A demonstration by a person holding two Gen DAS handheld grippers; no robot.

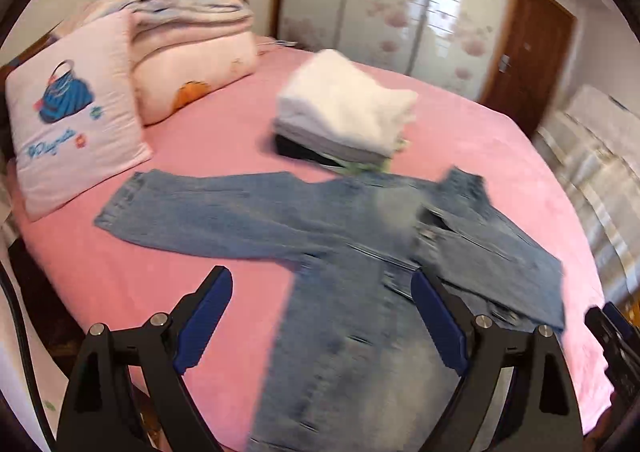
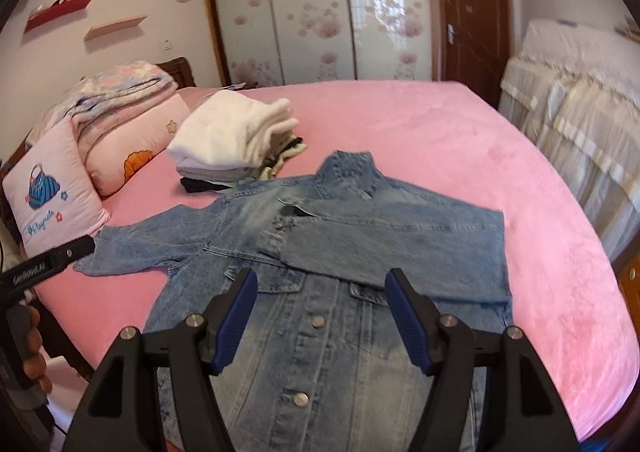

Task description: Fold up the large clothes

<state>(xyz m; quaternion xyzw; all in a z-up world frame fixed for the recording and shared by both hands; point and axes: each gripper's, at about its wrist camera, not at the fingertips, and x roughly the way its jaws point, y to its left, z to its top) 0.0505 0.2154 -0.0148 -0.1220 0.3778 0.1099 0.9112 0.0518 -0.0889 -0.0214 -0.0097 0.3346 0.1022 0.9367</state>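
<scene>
Between the blue pads of the left gripper: only air, jaws spread wide, nothing clamped; poised above the lower body of the denim jacket. Same for the right gripper, parted and empty, hung over the buttoned front placket. Both likely held open and raised in readiness for the next pinch.

Directly ahead of the right gripper: right sleeve folded inward across the chest, collar beyond it. Ahead and to the left of the left gripper: left sleeve stretched out flat, cuff toward the pillow. Probably the next part due for folding inward to match the other.

Farther ahead, just past the jacket's shoulder: stack of folded clothes, touching or nearly touching the denim; exact contact not resolvable. Far left of the left gripper: printed pillow, near the cuff but apart from it, with folded quilts behind.

Right of the right gripper: broad bare stretch of pink bedsheet, ample room for sweeping. Near edge of the bed just below both tools; jacket hem at or over that edge, hidden by the grippers.
</scene>
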